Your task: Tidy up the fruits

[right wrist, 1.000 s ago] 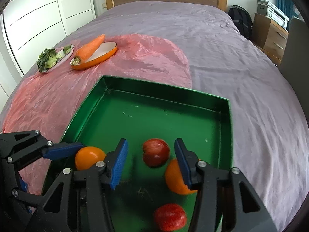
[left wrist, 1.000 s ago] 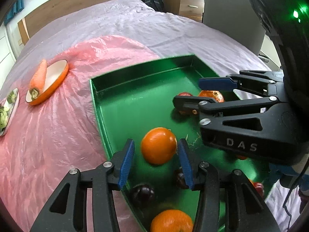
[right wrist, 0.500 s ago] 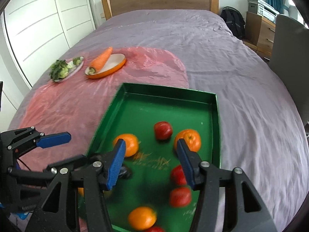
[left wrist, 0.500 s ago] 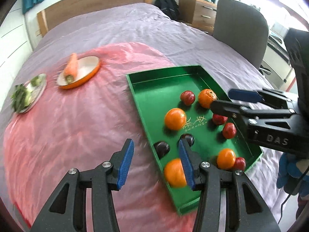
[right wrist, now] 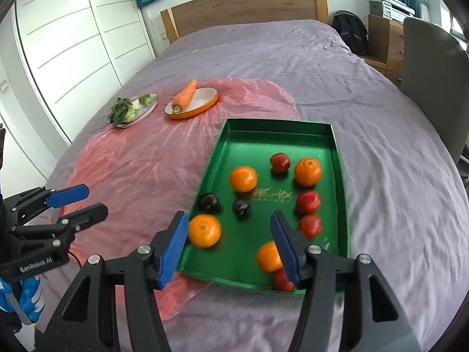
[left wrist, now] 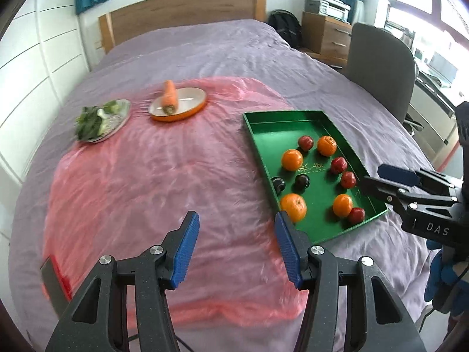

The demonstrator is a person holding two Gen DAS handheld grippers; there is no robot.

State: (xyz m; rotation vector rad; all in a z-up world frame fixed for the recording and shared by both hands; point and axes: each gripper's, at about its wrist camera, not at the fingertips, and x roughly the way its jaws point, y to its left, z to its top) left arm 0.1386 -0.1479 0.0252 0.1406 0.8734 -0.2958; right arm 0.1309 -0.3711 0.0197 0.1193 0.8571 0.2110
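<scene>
Left wrist view looks down on a bed with a purple cover and a pink plastic sheet (left wrist: 140,182) spread over its near half. A shallow green tray (left wrist: 265,117) lies on the right of the sheet, its left edge over the pink plastic and the rest on the purple cover. The tray is rectangular with low upright walls and faint gold lettering on its floor. All the fruit sits in the near two thirds of the tray; the far end is bare.

Counted in the tray: four oranges (left wrist: 292,160), round and bright; four red fruits (left wrist: 338,165), smaller and glossy; two dark plums (left wrist: 302,181), almost black, near the left wall. Ten pieces in all. In the right wrist view the near fruits are blurred.

Far to the left on the sheet stand two dishes, side by side. An orange oval dish (left wrist: 192,107) carries one carrot (left wrist: 169,97), lying across its left rim. A silvery plate (left wrist: 121,114) holds leafy greens (left wrist: 89,121).

The left gripper (left wrist: 236,243) hovers above the pink sheet, just left of the tray's near corner; its jaws have just been opening, with nothing between them. The right gripper (right wrist: 230,245) hangs above the tray's near end, spread wide, jaws having just opened, also holding nothing.
</scene>
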